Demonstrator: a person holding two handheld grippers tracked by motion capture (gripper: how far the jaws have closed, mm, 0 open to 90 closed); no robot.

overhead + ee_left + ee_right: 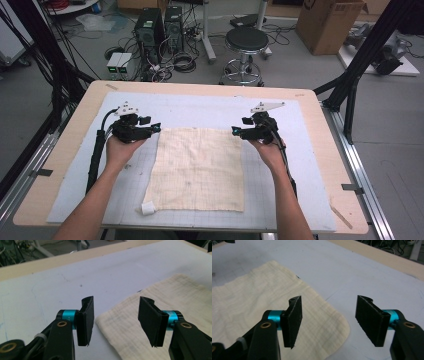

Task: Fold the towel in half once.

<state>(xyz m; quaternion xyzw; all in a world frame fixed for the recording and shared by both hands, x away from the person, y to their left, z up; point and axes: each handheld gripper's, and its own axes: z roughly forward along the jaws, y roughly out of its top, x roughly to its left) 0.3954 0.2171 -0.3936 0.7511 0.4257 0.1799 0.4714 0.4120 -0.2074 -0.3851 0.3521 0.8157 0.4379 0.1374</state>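
Cloth (197, 168): lies flat on the desk (310, 130), spread out, between the two grippers.
Left gripper (156, 127): just beside the cloth's far left corner, jaws open, empty.
Right gripper (234, 131): at the far right corner, jaws open, empty.
Nearer hand: about equal, one corner each.

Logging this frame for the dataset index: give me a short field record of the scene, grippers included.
surface: wooden table with a pale grid mat
item: cream cloth, spread flat on the mat
left gripper: jaws open, at the cloth's far left corner
right gripper: jaws open, at the cloth's far right corner
contact: neither grips the cloth
extra: small white scrap by the cloth's near left corner
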